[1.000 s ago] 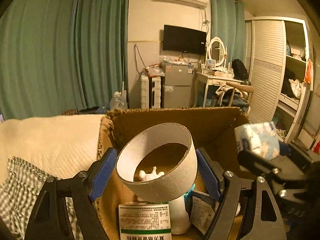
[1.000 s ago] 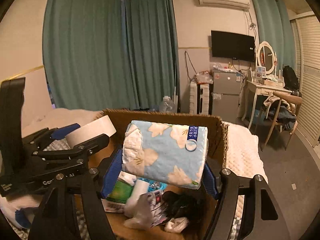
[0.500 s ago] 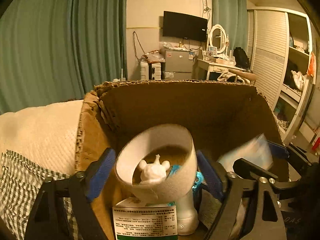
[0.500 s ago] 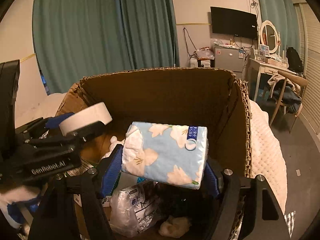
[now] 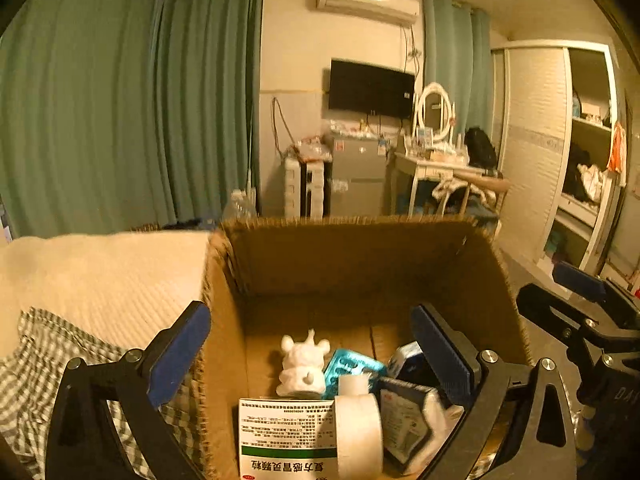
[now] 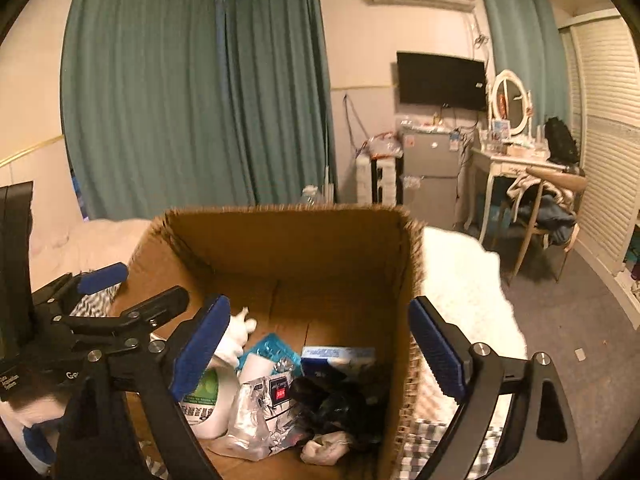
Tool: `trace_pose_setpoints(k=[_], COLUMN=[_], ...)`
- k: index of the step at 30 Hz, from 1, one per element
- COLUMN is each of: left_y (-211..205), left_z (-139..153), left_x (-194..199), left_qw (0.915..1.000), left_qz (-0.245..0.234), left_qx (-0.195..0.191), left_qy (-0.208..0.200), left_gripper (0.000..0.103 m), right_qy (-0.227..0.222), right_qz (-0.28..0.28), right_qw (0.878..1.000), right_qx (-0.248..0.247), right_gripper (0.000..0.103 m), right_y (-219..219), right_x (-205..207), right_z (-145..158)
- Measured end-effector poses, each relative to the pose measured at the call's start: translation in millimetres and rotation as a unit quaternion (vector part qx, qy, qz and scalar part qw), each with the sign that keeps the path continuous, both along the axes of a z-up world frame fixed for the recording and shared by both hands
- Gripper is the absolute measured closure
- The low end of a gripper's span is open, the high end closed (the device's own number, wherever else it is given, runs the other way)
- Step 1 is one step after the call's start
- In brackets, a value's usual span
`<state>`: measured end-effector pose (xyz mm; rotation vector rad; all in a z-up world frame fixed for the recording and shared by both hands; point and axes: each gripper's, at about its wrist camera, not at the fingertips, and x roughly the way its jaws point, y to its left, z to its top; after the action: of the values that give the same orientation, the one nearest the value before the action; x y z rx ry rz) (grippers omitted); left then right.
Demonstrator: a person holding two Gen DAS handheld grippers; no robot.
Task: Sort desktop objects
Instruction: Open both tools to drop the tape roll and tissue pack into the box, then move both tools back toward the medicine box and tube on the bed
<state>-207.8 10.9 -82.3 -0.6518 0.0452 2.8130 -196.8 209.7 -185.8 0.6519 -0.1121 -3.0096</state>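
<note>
Dropped since earlier frames: white tape roll [image 5: 357, 436] and blue floral tissue pack [image 6: 338, 357], both inside brown cardboard box [image 5: 360, 256], low in frame. Left gripper [image 5: 316, 354] and right gripper [image 6: 320, 350] empty, jaws opening above.

The left gripper [image 5: 312, 354] no longer holds the tape roll [image 5: 357, 432], which now lies in the box [image 5: 360, 256] beside the white figurine [image 5: 302, 364]. The right gripper [image 6: 318, 350] has let go of the tissue pack [image 6: 338, 356] (now down among the clutter). Both sets of jaws are opening, empty, and both grippers have pulled back from the box.
</note>
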Motion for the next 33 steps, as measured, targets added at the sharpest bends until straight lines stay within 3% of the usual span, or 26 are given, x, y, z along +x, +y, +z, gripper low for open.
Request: trace_pose_setpoints(k=[7,17,20,27,33], left_y=[-8,-6,-4,1,11], left_z=[45,64,56,3,-37], left_x=[21,73,84,101,114], left_qw=[0.9995,0.999,0.9994,0.9944,0.9739], left_qz=[-0.003,-0.018,-0.027,-0.068,-0.154], left_qx=[0.021,0.006,0.004,-0.018,-0.063], left_qy=[0.025,0.04,0.021,-0.078,-0.155], left_gripper=[0.0,0.0,0.0,0.0,0.0], right_qy=[0.039,0.04,0.025,-0.042,-0.104], right_qz=[-0.005,0.005,-0.002,-0.013,-0.028], right_qw=[0.999,0.999,0.999,0.999,0.994], right_qx=[0.002,0.015,0.026,0.02,0.014], right_gripper=[0.006,0.002,0.002,0.002,0.002], right_y=[-1,-6,-6,0,4], right_x=[36,84,98,120,134], right_z=[32,46,39,-3,-44])
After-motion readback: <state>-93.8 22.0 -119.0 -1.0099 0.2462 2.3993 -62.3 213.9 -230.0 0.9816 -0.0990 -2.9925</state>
